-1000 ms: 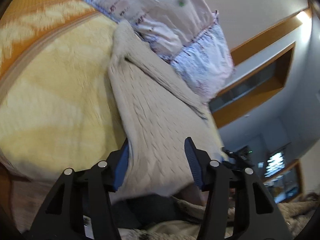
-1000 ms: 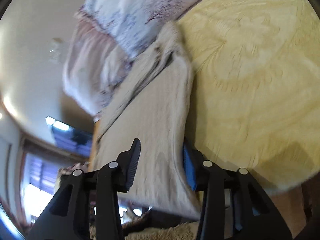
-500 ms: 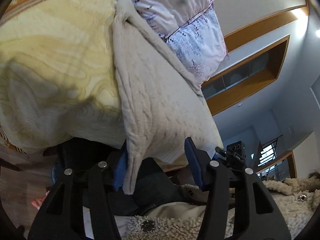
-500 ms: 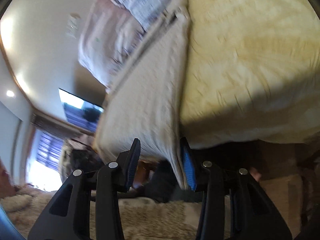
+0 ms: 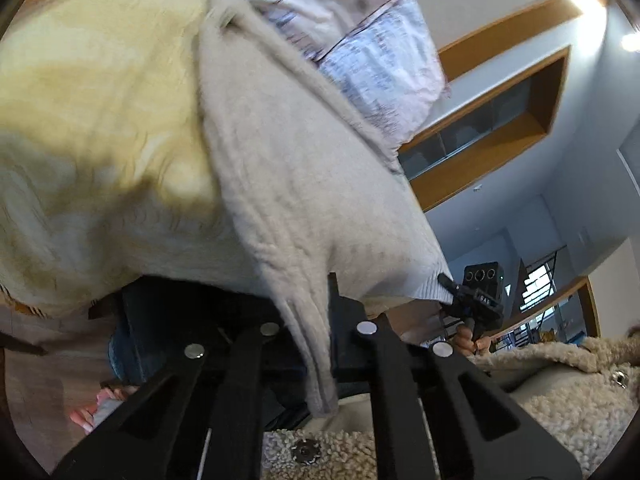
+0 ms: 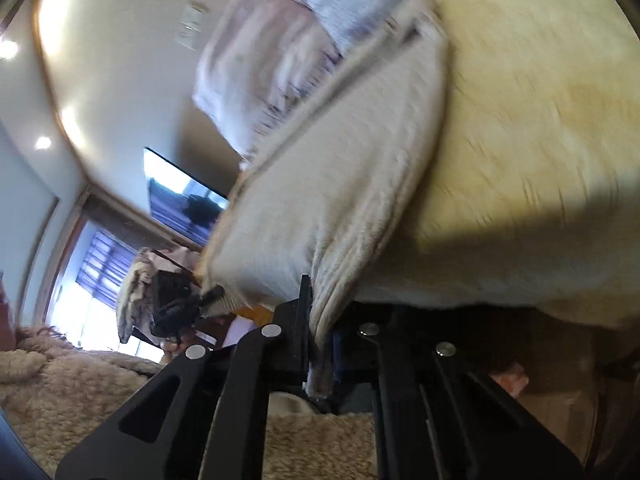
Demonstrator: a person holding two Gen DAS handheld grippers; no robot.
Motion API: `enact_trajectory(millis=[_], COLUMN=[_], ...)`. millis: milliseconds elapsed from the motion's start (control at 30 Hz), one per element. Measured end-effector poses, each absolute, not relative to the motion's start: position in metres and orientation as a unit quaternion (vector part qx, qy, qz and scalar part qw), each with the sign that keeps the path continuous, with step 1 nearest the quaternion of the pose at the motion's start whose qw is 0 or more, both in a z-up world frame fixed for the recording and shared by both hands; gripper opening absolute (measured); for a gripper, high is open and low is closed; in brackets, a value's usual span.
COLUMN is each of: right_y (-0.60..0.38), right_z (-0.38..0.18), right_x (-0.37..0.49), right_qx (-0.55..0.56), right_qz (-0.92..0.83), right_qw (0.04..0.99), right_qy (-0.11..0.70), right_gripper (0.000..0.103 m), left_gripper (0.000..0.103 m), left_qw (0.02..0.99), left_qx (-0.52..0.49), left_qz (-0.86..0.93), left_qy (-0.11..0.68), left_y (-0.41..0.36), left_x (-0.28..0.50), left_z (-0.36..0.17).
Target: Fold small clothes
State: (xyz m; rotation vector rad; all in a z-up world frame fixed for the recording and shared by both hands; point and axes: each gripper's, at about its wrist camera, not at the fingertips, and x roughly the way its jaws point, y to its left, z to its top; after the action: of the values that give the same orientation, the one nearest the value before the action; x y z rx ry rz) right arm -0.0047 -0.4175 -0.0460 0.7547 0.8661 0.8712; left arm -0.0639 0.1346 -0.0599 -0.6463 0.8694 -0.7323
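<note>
Both grippers, left (image 5: 320,320) and right (image 6: 320,344), pinch sweater (image 5: 288,184) corners; keep taut, lay flat on bed (image 5: 92,128).

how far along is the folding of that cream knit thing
Early. Done: both grippers have hold of the cream knit garment, the left gripper and right gripper each with jaws shut on a near corner. In hand: its near edge is lifted off the yellow blanket, far end trailing by the patterned pillow. Left: no fold laid yet.
</note>
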Motion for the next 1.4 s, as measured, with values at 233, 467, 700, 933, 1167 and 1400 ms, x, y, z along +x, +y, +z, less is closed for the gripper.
enact_trajectory(millis=[233,467,700,933,1167,1400], right_y=[-0.41,-0.398,-0.388,-0.379,-0.371,-0.362], right_z=[0.018,0.068,0.086,0.093,0.099,0.058], right_x=[0.013,0.047,0.086,0.114,0.152,0.207], right_qx=[0.313,0.259,0.214,0.195,0.188,0.204], right_qz=[0.357,0.263,0.191,0.165,0.153,0.134], right_qw=[0.821,0.893,0.932,0.945,0.949,0.931], right_qy=[0.317,0.257,0.22,0.206,0.202,0.271], right_gripper=[0.008,0.008,0.007,0.007,0.007,0.007], left_gripper=[0.006,0.006,0.006,0.006,0.006,0.006], left_qw=[0.832,0.875,0.903,0.915,0.923,0.907], left_qx=[-0.276,-0.248,-0.221,-0.198,-0.196,-0.217], left_qz=[-0.346,-0.283,-0.221,-0.199,-0.181,-0.155], left_qy=[0.334,0.305,0.293,0.289,0.279,0.326], left_y=[0.153,0.156,0.146,0.135,0.129,0.128], left_x=[-0.052,0.002,0.059,0.102,0.147,0.199], left_z=[0.0,0.057,0.089,0.109,0.116,0.076])
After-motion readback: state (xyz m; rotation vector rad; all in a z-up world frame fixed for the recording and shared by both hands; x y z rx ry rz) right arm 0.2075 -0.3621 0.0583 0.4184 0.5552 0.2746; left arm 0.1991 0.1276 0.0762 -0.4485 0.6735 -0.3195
